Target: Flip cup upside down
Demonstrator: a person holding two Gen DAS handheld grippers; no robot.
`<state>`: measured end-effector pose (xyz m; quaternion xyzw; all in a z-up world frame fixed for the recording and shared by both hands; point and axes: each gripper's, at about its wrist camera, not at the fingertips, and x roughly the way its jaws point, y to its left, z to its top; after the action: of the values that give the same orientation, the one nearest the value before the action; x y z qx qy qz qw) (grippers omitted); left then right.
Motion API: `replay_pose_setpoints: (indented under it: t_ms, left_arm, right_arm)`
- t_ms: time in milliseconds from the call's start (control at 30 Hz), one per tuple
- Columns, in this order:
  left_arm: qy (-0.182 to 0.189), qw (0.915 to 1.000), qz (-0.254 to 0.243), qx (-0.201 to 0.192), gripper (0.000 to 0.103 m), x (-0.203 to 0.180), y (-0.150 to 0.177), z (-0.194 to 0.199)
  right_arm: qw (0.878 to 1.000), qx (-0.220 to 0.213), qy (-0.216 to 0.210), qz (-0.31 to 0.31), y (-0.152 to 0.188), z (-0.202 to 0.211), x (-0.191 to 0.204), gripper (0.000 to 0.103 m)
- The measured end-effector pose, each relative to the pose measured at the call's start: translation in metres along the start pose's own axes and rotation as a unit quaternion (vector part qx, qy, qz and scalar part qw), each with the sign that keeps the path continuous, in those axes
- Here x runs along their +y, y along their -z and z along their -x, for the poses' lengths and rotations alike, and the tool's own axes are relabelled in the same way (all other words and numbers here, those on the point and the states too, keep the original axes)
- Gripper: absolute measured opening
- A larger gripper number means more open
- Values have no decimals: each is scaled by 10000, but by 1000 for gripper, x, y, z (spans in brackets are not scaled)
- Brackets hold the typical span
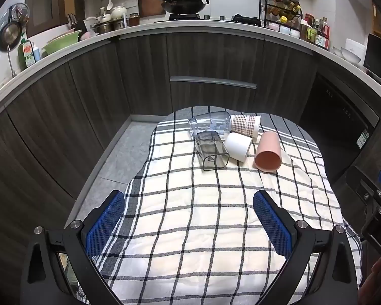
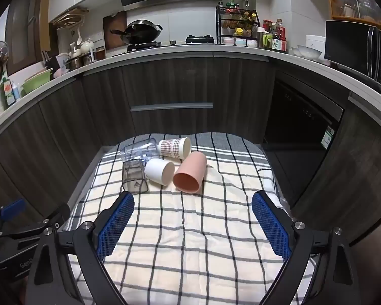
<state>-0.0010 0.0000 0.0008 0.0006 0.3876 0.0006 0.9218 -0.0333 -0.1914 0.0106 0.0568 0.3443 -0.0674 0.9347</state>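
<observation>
Several cups lie on their sides at the far end of a checked cloth [image 1: 203, 216] [image 2: 190, 241]. A pink cup [image 1: 268, 151] [image 2: 189, 172] opens toward me. Left of it lie a white cup [image 1: 238, 146] [image 2: 159, 171] and a smoky square cup [image 1: 212, 151] [image 2: 134, 176]. Behind them are a clear cup [image 1: 209, 124] [image 2: 141, 150] and a patterned cup [image 1: 245, 124] [image 2: 174, 147]. My left gripper [image 1: 189, 203] is open and empty, short of the cups. My right gripper [image 2: 193, 203] is open and empty, just short of the pink cup.
The cloth covers a small table; floor [image 1: 129, 152] lies to its left. Dark cabinets [image 1: 210, 63] and a kitchen counter [image 2: 190, 50] with pots stand beyond. The right gripper's body [image 1: 378, 203] shows at the left view's right edge; the left gripper's body [image 2: 15, 231] at the right view's left.
</observation>
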Motion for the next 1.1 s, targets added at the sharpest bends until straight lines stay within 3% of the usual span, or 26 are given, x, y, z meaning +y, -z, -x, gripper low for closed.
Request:
replay_pose_setpoints:
  t_ms: [1100]
  left_arm:
    - [-17,9998,-134,-142,103,-3,-4,9]
  right_arm:
    - [10000,-52,-2,-11,-1,1,1,94]
